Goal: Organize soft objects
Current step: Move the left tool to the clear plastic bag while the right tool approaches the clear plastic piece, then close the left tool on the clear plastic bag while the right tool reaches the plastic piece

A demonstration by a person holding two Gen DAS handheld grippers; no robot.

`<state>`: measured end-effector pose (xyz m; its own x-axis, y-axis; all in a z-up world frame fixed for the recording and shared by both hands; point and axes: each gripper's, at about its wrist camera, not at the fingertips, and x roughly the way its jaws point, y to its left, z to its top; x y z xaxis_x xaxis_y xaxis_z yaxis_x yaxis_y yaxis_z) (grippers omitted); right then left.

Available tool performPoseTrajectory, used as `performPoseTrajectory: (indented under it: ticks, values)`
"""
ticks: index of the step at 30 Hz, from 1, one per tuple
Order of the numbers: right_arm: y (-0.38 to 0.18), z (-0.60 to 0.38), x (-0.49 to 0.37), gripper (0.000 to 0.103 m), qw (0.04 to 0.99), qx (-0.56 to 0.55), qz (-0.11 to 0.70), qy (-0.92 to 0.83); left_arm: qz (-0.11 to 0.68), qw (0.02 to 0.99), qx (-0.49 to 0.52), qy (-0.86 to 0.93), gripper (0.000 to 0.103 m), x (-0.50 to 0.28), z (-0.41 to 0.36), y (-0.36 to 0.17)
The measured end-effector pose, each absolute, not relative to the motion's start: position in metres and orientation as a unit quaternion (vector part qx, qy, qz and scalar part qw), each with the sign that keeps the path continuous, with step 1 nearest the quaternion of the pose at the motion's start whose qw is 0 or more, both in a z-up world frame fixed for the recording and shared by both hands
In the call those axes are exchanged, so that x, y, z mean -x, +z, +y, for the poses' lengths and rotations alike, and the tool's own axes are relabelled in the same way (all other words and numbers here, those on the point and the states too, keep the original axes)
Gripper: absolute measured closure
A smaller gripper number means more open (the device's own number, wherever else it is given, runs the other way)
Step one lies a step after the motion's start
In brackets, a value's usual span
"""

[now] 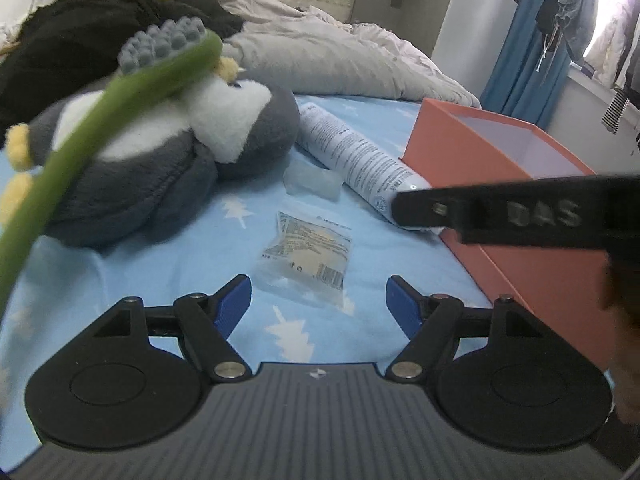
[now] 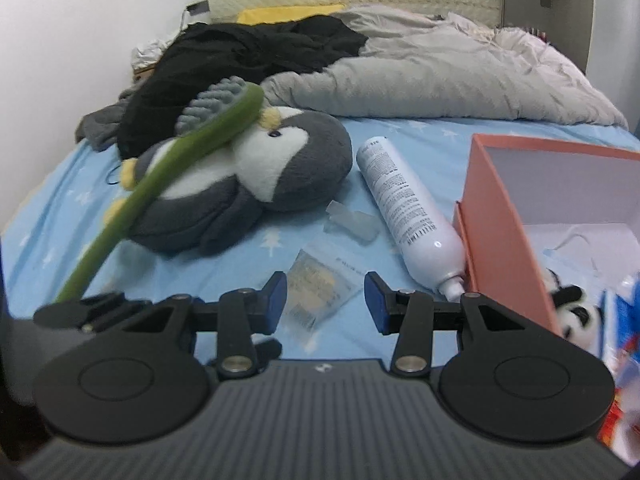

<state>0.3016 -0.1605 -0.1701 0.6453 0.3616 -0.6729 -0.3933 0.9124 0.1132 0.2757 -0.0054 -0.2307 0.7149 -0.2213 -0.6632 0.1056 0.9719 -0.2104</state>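
bed – blue sheet | on it: penguin plush, white tube, orange box, sachet, duvet

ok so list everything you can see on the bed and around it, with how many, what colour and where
penguin plush: one, grey and white with yellow bits, lying on the blue sheet
long-handled brush: one, green handle, grey head, in front of the penguin
white tube: one, white with black print, beside the box
orange box: one, open, on the right, holds a small panda plush
clear packet: one, yellowish contents, on the sheet ahead of both claws
small clear pouch: one, between penguin and tube
grey duvet: one, bunched behind
black clothing: one heap, behind the penguin
bed sheet: one, light blue with white stars
left claw: open, empty
right claw: open, empty
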Motion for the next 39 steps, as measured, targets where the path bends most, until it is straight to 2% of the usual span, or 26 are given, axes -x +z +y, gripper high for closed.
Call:
performPoseTrajectory:
  ticks: [12,22,29,30,33,35,39]
  values:
    - [-0.205,-0.125,-0.382,0.057,0.902,0.087,0.379,0.189,0.371,0.915,0.088,-0.134,0.025,-0.329,0.001,-0.269]
    - [-0.225,-0.095,-0.418,0.057,0.893,0.142,0.379,0.198,0.374,0.910,0.095,-0.156,0.027,-0.342,0.005,-0.281]
    - [-0.237,-0.087,-0.431,0.057,0.879,0.157,0.400,0.207,0.376,0.908,0.103,-0.153,0.045,-0.348,0.003,-0.287]
    - [-0.238,-0.088,-0.432,0.058,0.879,0.152,0.403,0.205,0.376,0.908,0.110,-0.151,0.051,-0.349,0.006,-0.288]
    - [-0.236,-0.090,-0.432,0.074,0.881,0.153,0.400,0.202,0.381,0.906,0.126,-0.138,0.072,-0.351,0.011,-0.290]
    - [-0.233,-0.091,-0.431,0.092,0.882,0.149,0.397,0.206,0.383,0.903,0.139,-0.135,0.077,-0.351,0.014,-0.291]
    - [-0.225,-0.094,-0.423,0.092,0.886,0.141,0.390,0.207,0.383,0.904,0.143,-0.125,0.085,-0.346,0.018,-0.288]
